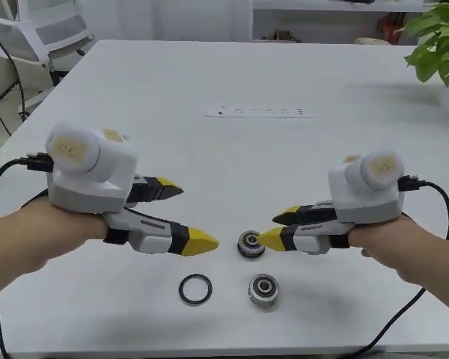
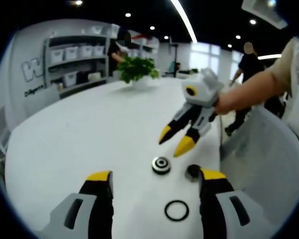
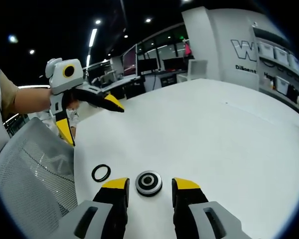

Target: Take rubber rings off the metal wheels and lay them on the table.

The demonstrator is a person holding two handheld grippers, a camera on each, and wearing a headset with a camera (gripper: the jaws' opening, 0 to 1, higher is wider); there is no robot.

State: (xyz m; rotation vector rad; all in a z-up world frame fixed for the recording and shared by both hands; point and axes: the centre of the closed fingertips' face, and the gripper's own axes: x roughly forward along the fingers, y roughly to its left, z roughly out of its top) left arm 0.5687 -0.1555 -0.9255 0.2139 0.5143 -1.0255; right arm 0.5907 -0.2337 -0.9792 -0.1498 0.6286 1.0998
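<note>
Rubber ring (image 1: 195, 289) lies flat on the bench (image 1: 209, 149) beside the near wheel (image 1: 263, 289). Left tool (image 1: 198, 216) hangs spread; right tool (image 1: 268, 229), also spread, flanks the far wheel (image 1: 251, 244).

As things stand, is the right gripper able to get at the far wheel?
Likely yes: the right gripper is open and the far wheel lies just before its jaws, nothing between.
</note>
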